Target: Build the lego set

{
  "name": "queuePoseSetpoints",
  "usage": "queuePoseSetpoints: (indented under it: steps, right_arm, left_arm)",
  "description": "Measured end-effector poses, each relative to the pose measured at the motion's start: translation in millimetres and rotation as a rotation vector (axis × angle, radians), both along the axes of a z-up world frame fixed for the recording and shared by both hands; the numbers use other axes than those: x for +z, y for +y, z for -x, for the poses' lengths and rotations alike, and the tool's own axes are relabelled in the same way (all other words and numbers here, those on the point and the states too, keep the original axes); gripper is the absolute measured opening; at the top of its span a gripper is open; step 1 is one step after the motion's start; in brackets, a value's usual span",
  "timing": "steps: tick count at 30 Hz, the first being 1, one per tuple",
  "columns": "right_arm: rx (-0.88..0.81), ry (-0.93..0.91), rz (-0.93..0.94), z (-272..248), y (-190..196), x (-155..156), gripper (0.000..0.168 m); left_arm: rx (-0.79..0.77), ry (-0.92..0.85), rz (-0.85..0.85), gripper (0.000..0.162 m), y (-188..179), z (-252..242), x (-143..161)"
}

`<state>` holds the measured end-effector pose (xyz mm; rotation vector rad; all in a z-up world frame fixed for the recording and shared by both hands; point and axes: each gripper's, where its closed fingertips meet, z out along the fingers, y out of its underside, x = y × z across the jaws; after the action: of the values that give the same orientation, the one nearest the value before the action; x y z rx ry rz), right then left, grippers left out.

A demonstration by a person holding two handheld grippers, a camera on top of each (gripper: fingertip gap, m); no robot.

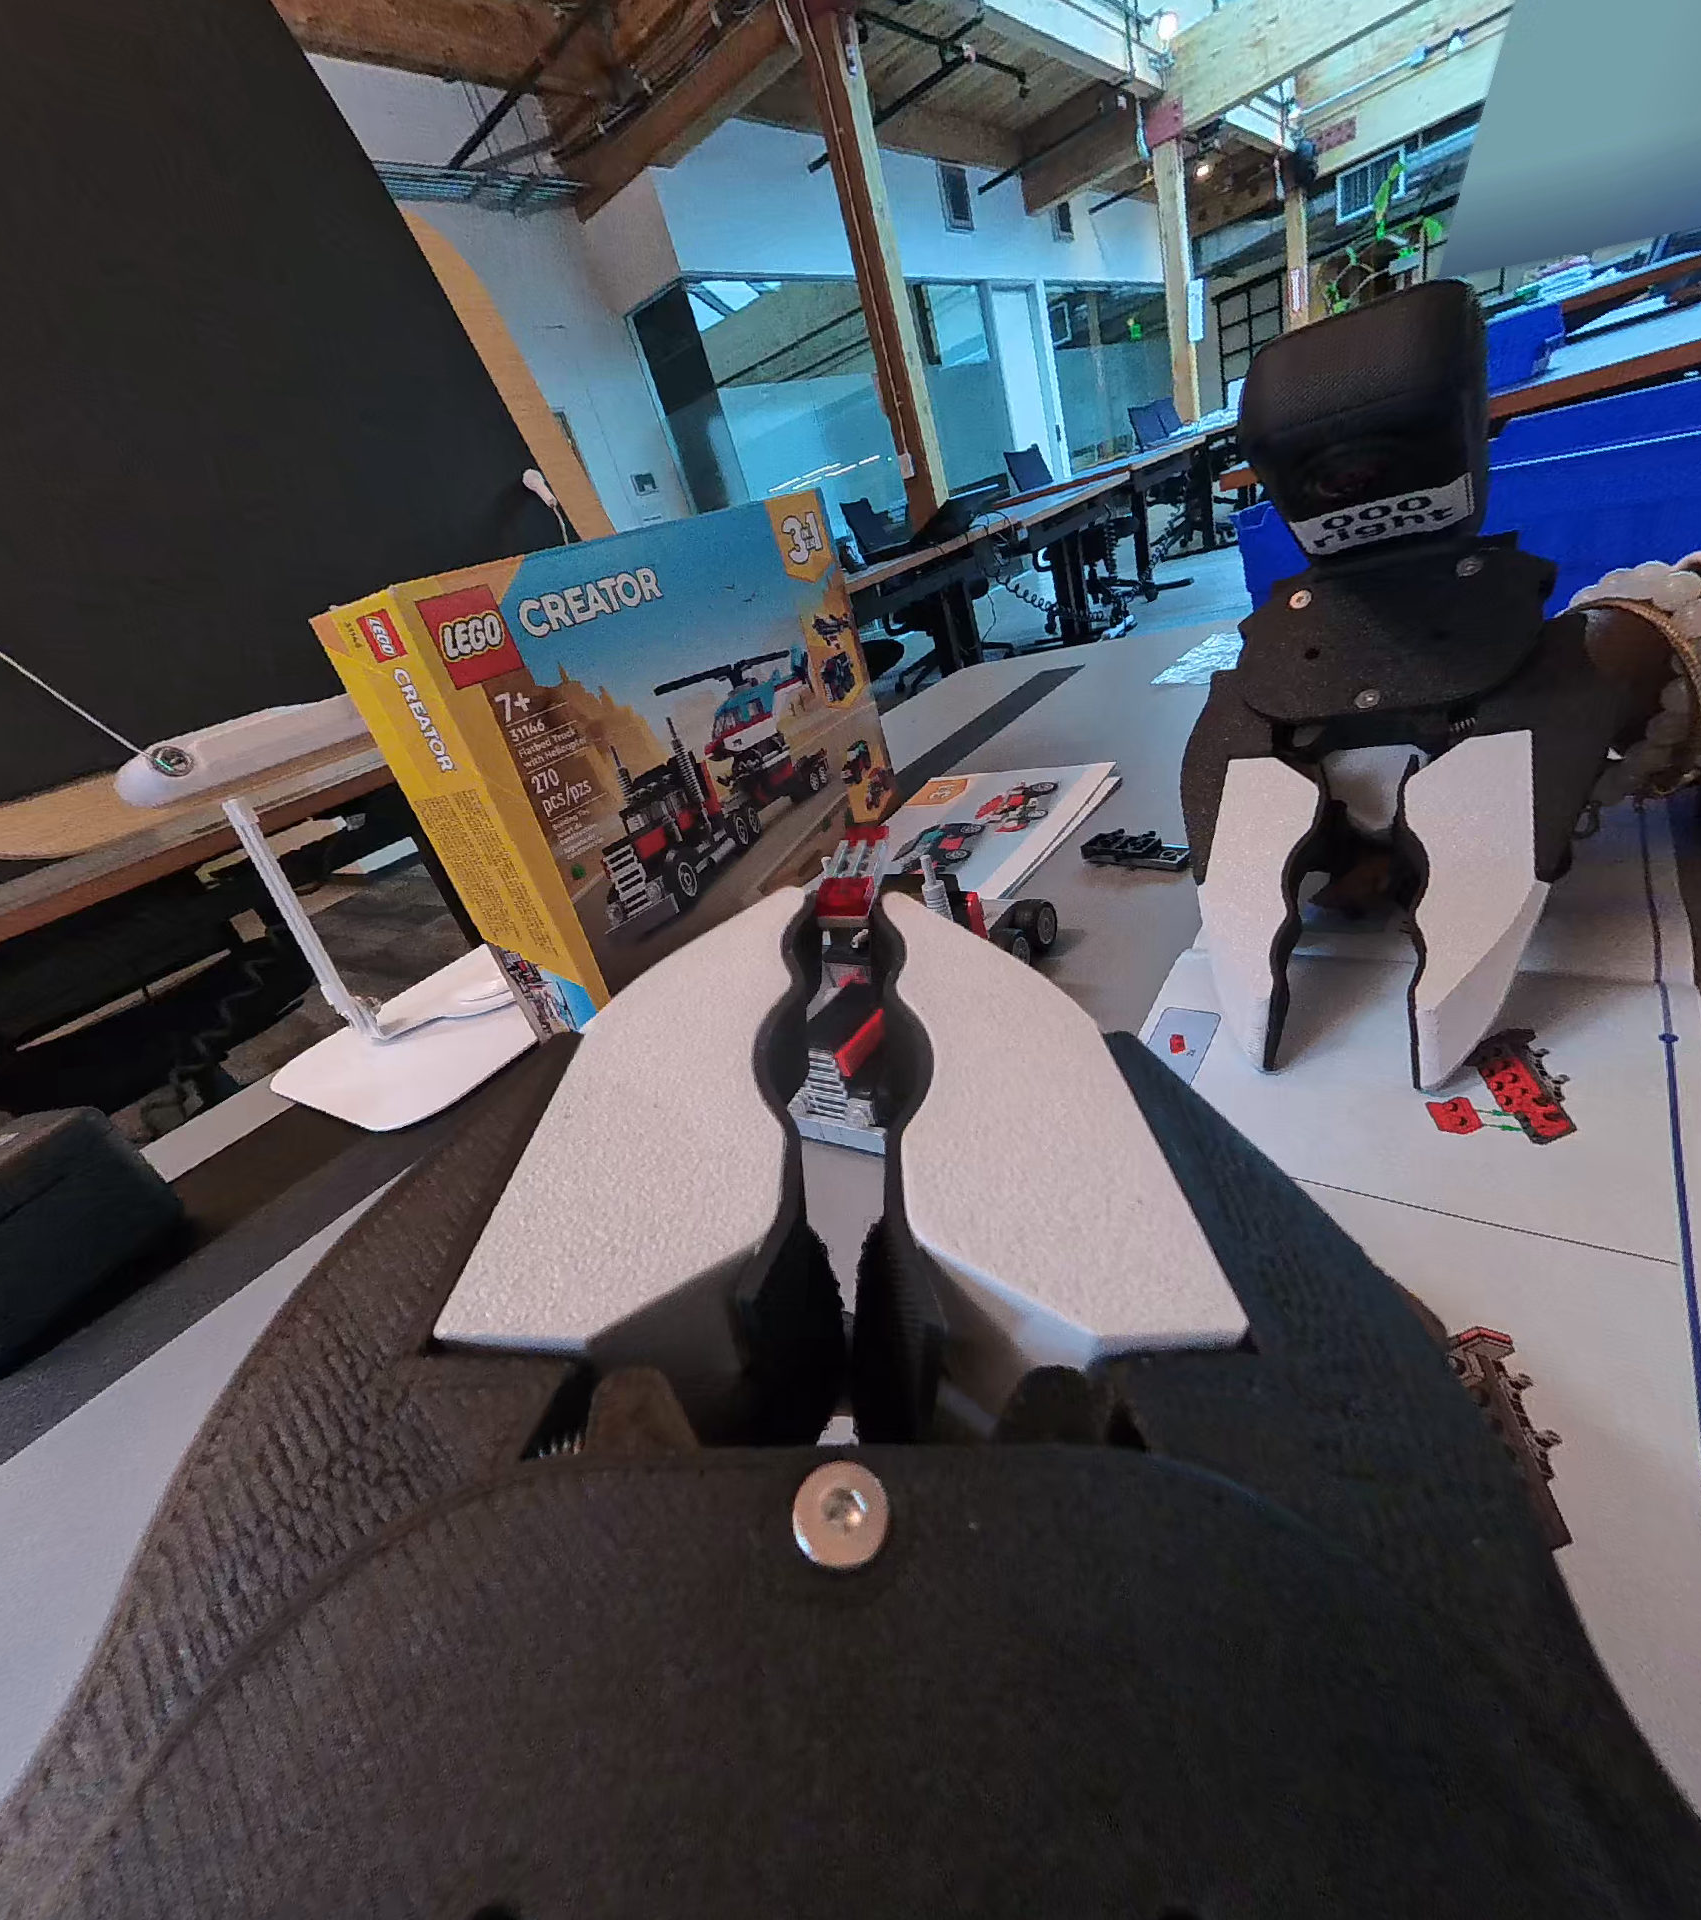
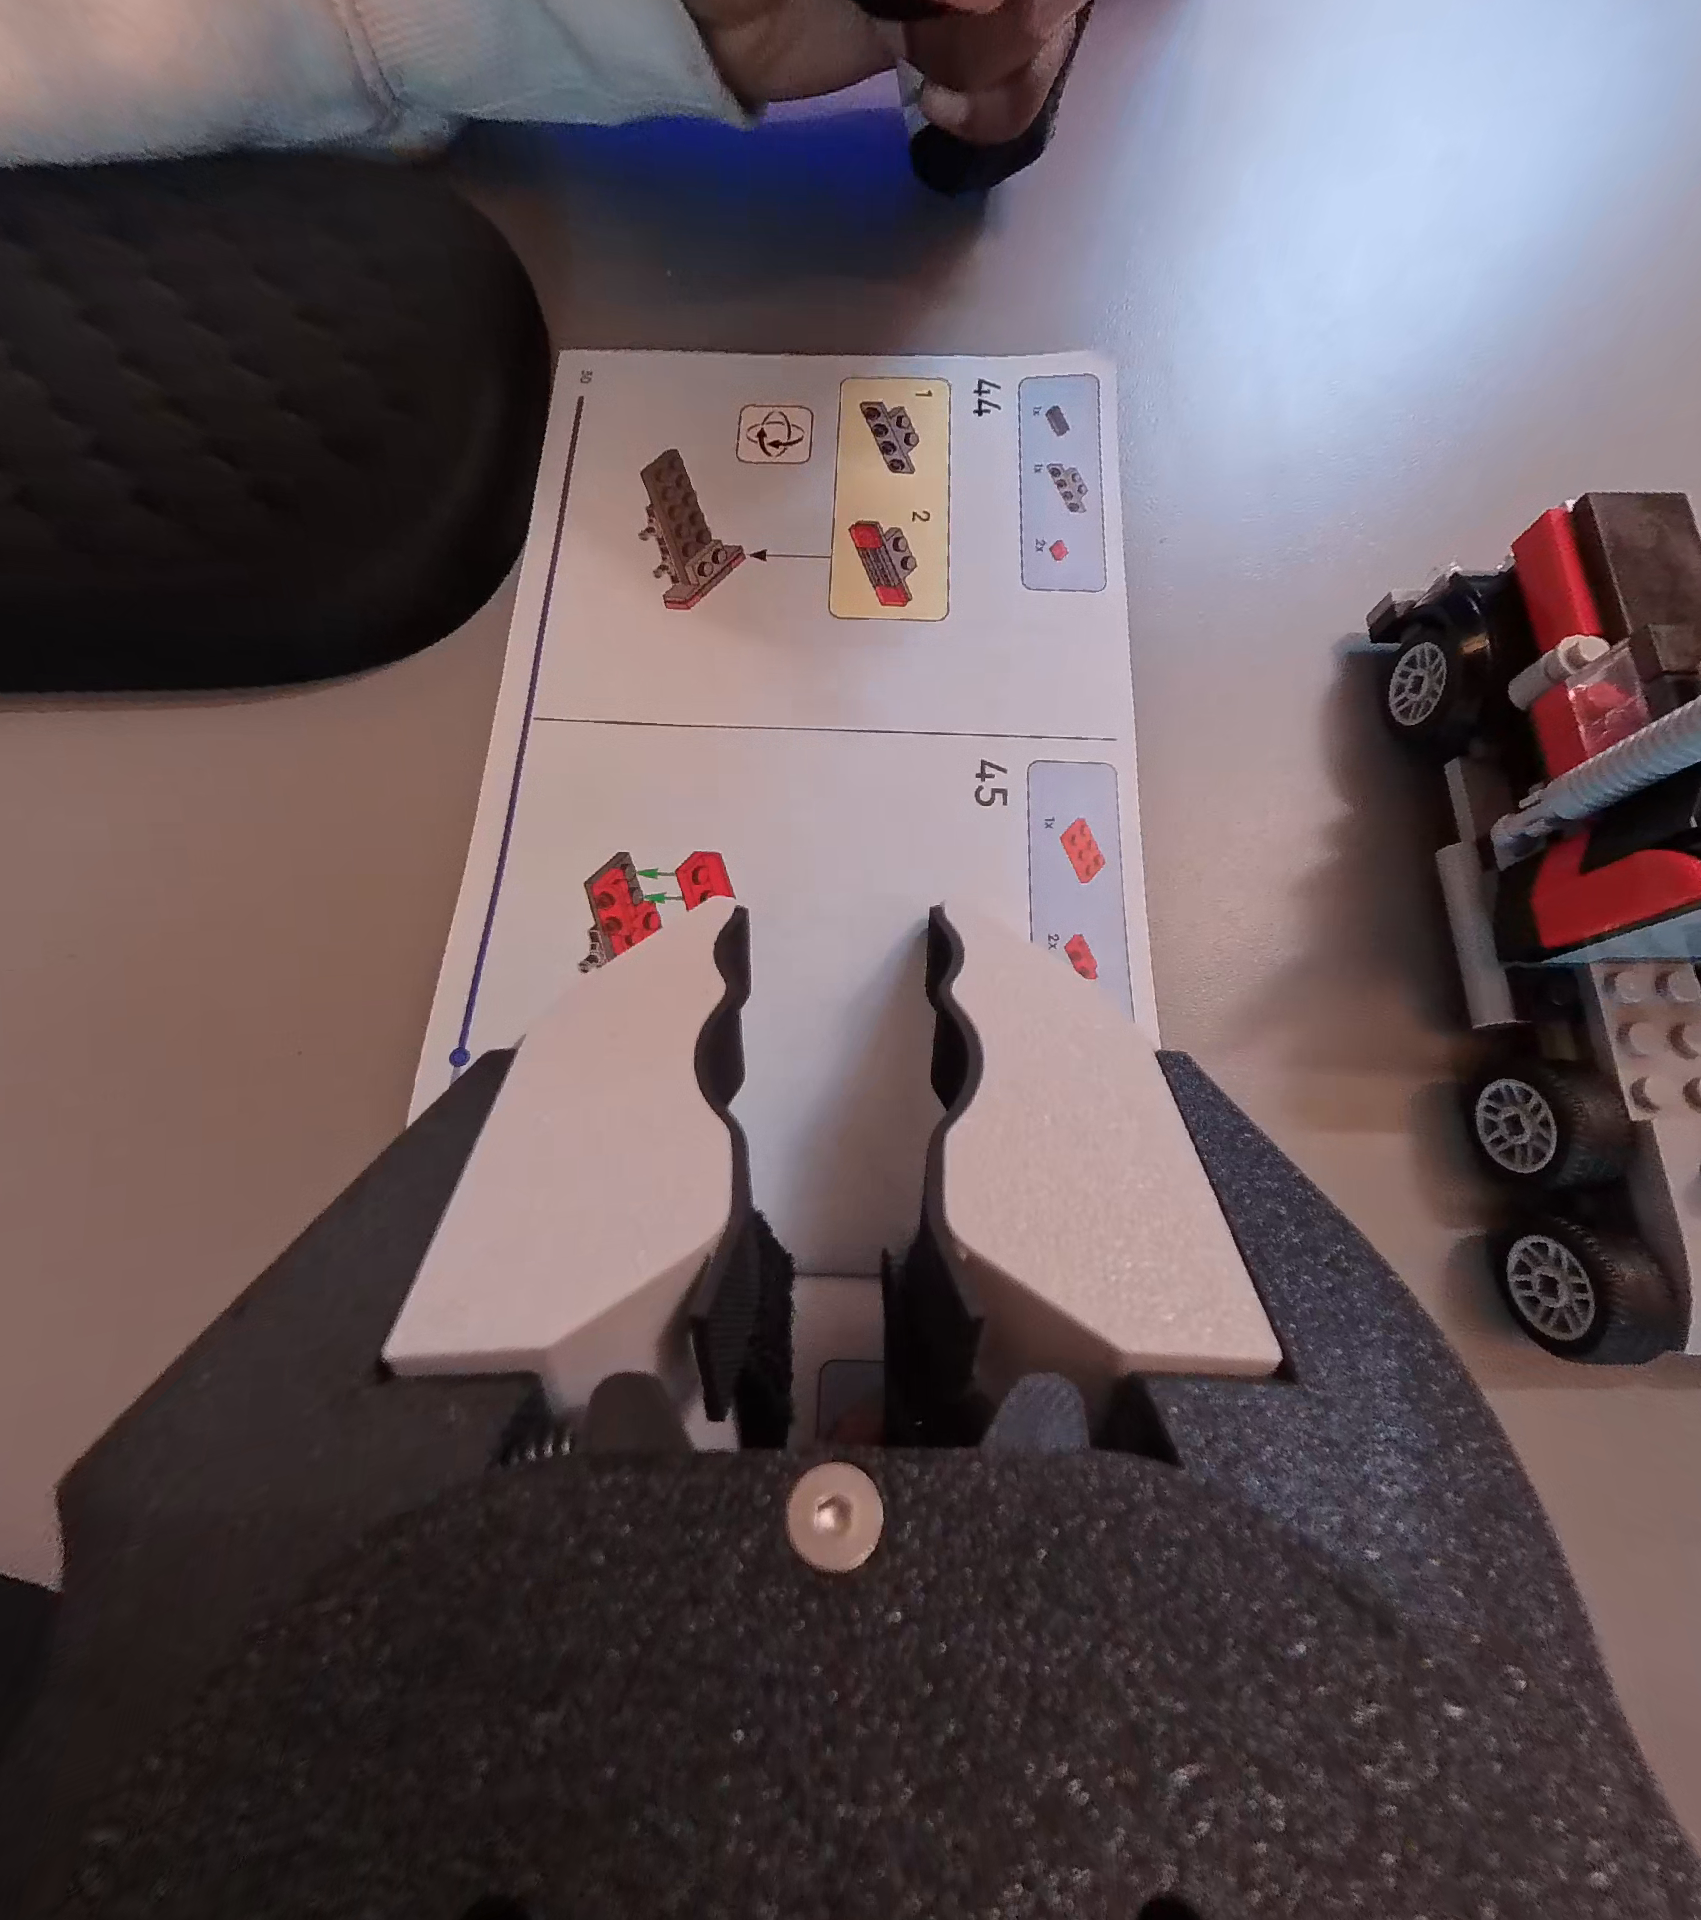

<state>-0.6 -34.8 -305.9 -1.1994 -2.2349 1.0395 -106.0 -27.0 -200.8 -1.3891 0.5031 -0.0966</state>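
The partly built black, red and grey truck (image 1: 841,1091) stands on the table just ahead of my left gripper (image 1: 846,904); I see it through the narrow gap between the nearly closed jaws, which hold nothing. The truck also shows in the right wrist view (image 2: 1594,894), at the right edge. The open instruction booklet (image 2: 825,675) lies flat beside it. My right gripper (image 2: 835,914) is open and empty, pointing down with its tips just above the booklet page. It also shows in the left wrist view (image 1: 1345,1070), over the booklet (image 1: 1345,1195).
The set's box (image 1: 617,748) stands upright behind the truck. A second booklet (image 1: 1012,821) and a small black piece (image 1: 1132,852) lie beyond. A white stand (image 1: 389,1049) and a black case (image 1: 4,1236) are at left. A black pad (image 2: 150,436) lies beside the booklet. Tip to tip, the grippers are about 15 cm apart.
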Motion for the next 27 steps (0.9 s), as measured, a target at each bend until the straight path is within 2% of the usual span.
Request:
queuePoseSetpoints:
  steps: [19,22,24,26,27]
  right_arm:
    - [0.043,0.017,0.030,-4.4,-2.8,5.3,0.036]
    - [-0.059,0.105,0.093,-5.5,22.5,32.5,0.040]
    - [-0.171,0.177,0.144,-7.8,54.1,59.4,0.044]
    - [-0.247,0.135,0.122,-16.8,87.3,68.7,0.058]
    - [-0.279,0.068,0.048,-25.6,105.6,66.1,0.061]
  left_arm:
    - [0.006,0.023,-0.003,0.008,-0.4,-2.2,1.0]
    - [0.019,0.019,-0.012,0.008,-1.0,0.6,3.1]
    - [0.025,0.005,-0.020,0.008,-1.3,2.8,4.2]
    - [0.017,-0.005,-0.024,0.008,-1.5,2.4,4.6]
    - [0.013,-0.006,-0.024,0.008,-1.4,1.6,4.6]
